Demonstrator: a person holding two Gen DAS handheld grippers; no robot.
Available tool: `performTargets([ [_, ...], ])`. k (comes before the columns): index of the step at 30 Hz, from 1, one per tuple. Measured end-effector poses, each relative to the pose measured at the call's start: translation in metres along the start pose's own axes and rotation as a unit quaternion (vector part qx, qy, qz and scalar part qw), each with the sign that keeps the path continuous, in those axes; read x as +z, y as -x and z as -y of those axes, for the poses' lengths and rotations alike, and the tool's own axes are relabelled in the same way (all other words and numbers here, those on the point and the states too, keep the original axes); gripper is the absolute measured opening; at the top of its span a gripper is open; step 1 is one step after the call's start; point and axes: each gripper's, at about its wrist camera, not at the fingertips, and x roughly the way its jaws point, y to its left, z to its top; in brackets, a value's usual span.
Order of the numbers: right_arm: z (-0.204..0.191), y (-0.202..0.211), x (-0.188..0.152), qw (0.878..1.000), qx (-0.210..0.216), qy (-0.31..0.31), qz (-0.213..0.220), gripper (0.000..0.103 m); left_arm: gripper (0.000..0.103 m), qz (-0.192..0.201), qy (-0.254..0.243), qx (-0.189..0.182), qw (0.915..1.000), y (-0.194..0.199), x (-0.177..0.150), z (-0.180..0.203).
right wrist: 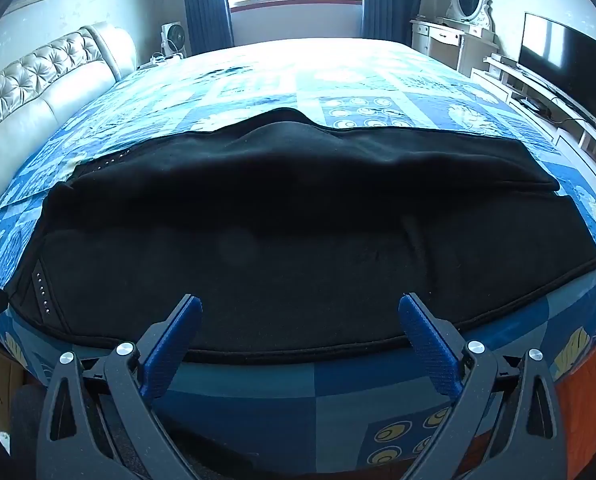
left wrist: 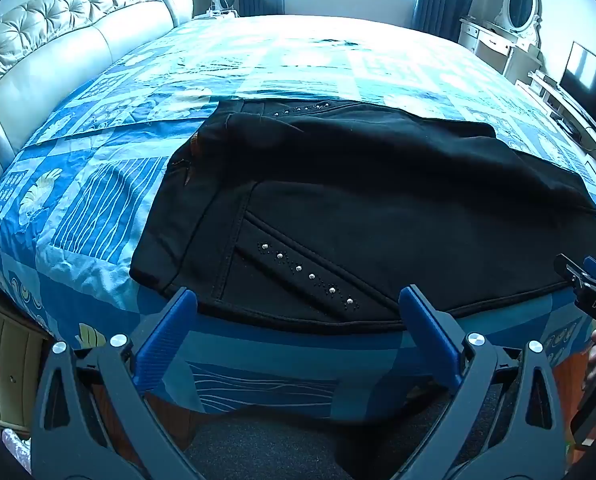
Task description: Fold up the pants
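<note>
Pants (right wrist: 298,232) lie spread across the near edge of the bed (right wrist: 338,80), waistband toward nine o'clock. Both the left gripper (left wrist: 298,304) and right gripper (right wrist: 298,312) gape fully, holding nothing. Each should pinch the near hem, then carry it evenly toward twelve o'clock.

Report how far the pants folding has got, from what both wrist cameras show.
Done: the black pants lie on the blue bedspread, one layer already laid over another along their length. In hand: nothing; the left gripper and the right gripper hang open over the pants' near edge, fingers closed on no cloth. Left: the pants are still spread long, so the shortening folds seem still to come.
</note>
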Motion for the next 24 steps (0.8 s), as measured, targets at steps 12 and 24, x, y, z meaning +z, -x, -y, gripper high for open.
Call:
performTargets([
  [12, -0.0020, -0.0010, -0.0016, 1.000, 0.001, 0.003, -0.002, 0.098, 0.101, 0.000, 0.001, -0.001, 1.0000, 0.0003, 0.0002, -0.0003],
  [24, -0.0044, -0.0024, -0.0027, 1.000, 0.001, 0.007, -0.004, 0.098, 0.101, -0.001, 0.002, -0.002, 1.0000, 0.0013, 0.0024, -0.0025],
])
